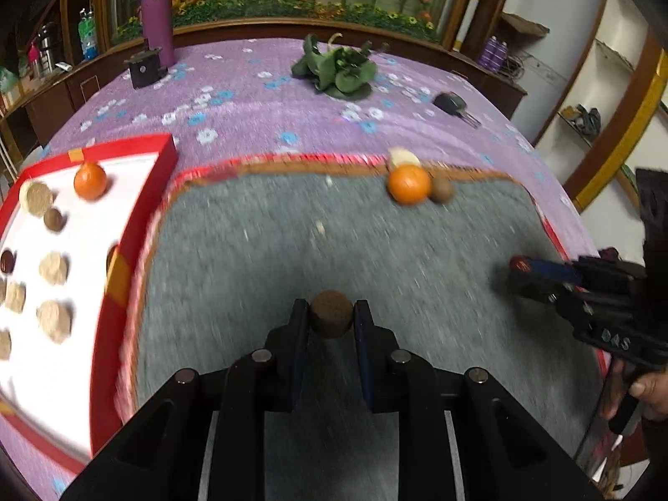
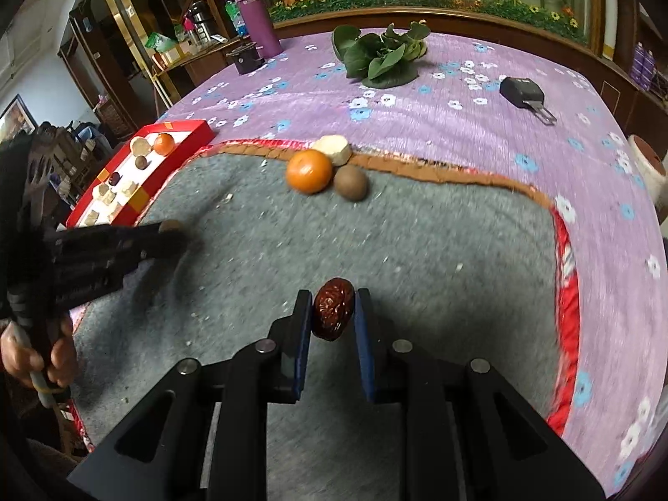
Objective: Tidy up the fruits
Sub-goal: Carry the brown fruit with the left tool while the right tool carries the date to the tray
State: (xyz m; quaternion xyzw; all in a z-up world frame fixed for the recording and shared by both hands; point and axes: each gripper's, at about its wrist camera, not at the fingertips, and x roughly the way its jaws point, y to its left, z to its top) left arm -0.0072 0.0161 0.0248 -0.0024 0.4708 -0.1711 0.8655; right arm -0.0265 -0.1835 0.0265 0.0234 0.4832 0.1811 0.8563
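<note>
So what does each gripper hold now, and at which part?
Left gripper: a round brown fruit, pinched at its two sides. Right gripper: a wrinkled red date, also pinched at its sides.

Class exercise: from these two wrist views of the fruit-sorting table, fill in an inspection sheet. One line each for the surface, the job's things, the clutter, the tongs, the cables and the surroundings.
Surface: grey mat with a red-brown border, on a purple flowered cloth; crumbs on the mat.
Job's things: red box holding an orange and several pale and brown pieces; on the mat's far edge a loose orange, a brown fruit and a pale chunk.
Clutter: leafy greens, purple flask, two small black devices.
Tongs: left tongs shut on a brown ball; right tongs shut on a red date.
Cables: nothing seen.
Surroundings: flower mural, shelves, bottles.
</note>
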